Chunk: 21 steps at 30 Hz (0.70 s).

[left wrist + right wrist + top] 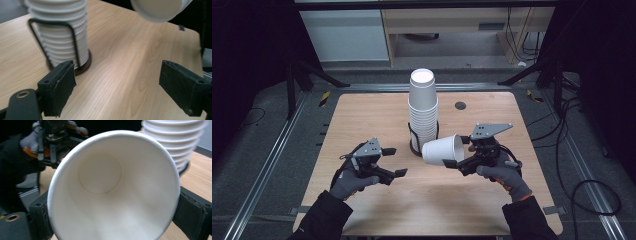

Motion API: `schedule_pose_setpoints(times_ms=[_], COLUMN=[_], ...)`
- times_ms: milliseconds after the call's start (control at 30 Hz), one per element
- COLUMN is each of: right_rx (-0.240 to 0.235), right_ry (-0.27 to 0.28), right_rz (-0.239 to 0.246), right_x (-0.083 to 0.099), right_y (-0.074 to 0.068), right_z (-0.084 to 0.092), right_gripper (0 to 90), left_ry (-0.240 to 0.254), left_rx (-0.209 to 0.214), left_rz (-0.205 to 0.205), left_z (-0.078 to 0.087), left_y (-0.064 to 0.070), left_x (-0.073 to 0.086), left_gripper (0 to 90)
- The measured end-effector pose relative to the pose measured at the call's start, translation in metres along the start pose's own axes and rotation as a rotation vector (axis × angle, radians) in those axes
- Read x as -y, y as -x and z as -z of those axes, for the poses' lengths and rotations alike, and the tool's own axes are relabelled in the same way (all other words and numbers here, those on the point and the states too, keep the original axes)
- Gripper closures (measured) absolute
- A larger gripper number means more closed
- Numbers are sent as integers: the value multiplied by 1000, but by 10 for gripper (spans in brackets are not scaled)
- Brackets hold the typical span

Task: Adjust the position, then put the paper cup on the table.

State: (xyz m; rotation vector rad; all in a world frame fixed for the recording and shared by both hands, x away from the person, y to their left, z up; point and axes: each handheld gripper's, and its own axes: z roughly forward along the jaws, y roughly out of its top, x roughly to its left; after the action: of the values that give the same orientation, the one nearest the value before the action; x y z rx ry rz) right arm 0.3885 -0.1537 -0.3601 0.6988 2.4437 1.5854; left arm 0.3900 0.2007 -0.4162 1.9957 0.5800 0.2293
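The right gripper holds a paper cup on its side near the worktop's middle, jaws pinching its rim. It looks light, thin-walled and easily crushed, so gentle pressure suits. The left gripper jaws stand wide, empty.

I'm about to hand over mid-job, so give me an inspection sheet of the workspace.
Surface: wooden table, bare apart from the job's things.
Job's things: stack of paper cups upside down in a black wire holder; single paper cup held sideways.
Clutter: nothing seen.
Grippers: left gripper open, holding nothing; right gripper shut on the single paper cup.
Cables: on the floor at right.
Surroundings: dark floor, metal rails, a cabinet beyond.
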Motion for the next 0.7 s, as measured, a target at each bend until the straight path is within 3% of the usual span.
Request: schedule_pose_setpoints(times_ms=[300, 333, 367, 400, 433, 567, 633, 700], right_rx=[114, 151, 151, 183, 183, 282, 302, 351], right_ry=[-34, -55, -55, -70, -70, -114, -124, -137], right_rz=[-35, -37, -37, -44, -44, -54, -56, -63], right_x=[3, 4, 4, 5, 5, 4, 3, 1], right_y=[10, 12, 12, 14, 14, 19, 21, 26], right_z=[7, 7, 7, 8, 8, 12, 14, 20], right_gripper=[93, 93, 93, 93, 93, 92, 92, 92], left_ry=[-34, -49, -49, -57, -57, -100, -103, -104], left_rx=[-76, -107, -107, -151, -151, -233, -244, -267], left_rz=[44, 64, 64, 88, 88, 118, 120, 130], left_z=[12, 16, 16, 19, 19, 22, 23, 24], left_y=[-11, -14, -14, -20, -20, -28, -29, -31], left_x=[19, 25, 25, 32, 32, 43, 44, 46], left_gripper=[131, 132, 133, 133, 134, 135, 135, 135])
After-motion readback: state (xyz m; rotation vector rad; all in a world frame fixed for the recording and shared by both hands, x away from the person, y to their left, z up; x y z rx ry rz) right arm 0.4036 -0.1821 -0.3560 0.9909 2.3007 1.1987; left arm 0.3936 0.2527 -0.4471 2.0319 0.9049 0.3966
